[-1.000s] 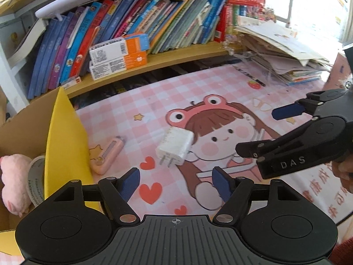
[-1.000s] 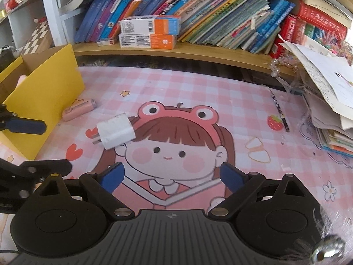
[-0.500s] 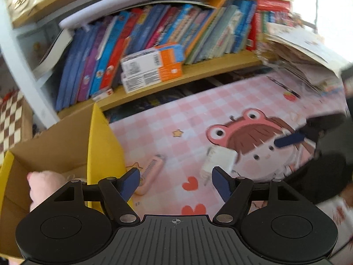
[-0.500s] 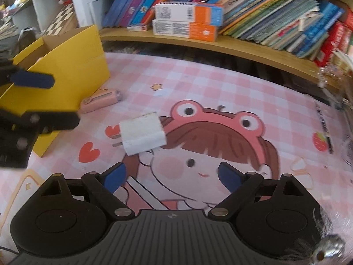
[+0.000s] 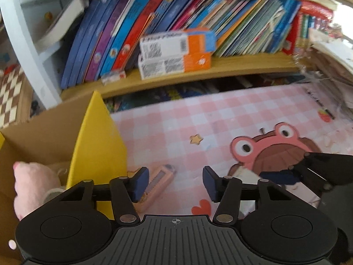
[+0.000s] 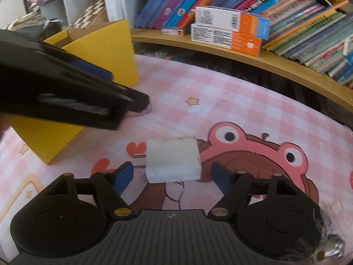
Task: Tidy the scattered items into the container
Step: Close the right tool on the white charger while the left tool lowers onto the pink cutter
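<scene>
Between the jaws of the right gripper [image 6: 172, 176] lay the white charger [image 6: 173, 161], jaws closing but not touching it yet. The left gripper [image 5: 174, 182], jaws apart and closing, had the pink case [image 5: 157, 181] between them. Squeeze both gently, I think. The yellow box [image 5: 97, 145] already held a pink plush toy [image 5: 33, 185].

The left wrist view is smeared with motion, so the print on the two stacked boxes [image 5: 176, 53] and the book spines [image 5: 132, 33] cannot be read. The pink case [image 5: 160, 180] lies partly behind the left gripper's [image 5: 174, 184] near finger. The pink plush toy [image 5: 33, 187] in the yellow box [image 5: 97, 145] is half hidden. The white charger [image 5: 247, 174] shows only as a sliver here, and the right gripper [image 5: 284, 174] is a dark blur.
</scene>
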A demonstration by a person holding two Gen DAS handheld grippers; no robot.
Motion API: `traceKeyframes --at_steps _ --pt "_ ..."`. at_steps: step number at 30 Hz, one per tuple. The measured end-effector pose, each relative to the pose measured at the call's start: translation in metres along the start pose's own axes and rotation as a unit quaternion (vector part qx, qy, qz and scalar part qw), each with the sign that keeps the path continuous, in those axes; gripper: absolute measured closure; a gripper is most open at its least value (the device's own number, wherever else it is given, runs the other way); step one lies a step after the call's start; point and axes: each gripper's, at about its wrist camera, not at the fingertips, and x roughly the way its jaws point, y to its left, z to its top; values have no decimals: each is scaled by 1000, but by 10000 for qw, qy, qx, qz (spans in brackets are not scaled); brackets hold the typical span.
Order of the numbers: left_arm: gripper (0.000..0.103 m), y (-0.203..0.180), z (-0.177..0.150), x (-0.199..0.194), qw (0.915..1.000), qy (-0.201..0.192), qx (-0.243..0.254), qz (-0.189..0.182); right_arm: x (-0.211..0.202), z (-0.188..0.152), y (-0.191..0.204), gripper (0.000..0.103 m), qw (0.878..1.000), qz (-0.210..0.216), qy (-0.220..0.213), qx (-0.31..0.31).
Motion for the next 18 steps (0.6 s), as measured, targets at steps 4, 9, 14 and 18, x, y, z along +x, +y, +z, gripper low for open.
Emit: traceKeyframes --at_steps 4,9,14,18 --pt "53 0 -2 15 9998 199 7 92 2 -1 3 40 9999 31 -30 -147" --pt "53 -4 -5 29 9992 288 144 257 -4 -4 3 40 9998 -20 -18 -197" --pt "53 -13 -11 40 9969 146 490 595 -19 -14 -2 41 9998 -163 65 -63" --pt "53 -13 -12 43 9967 51 501 644 -31 -22 -7 41 9994 -270 165 101"
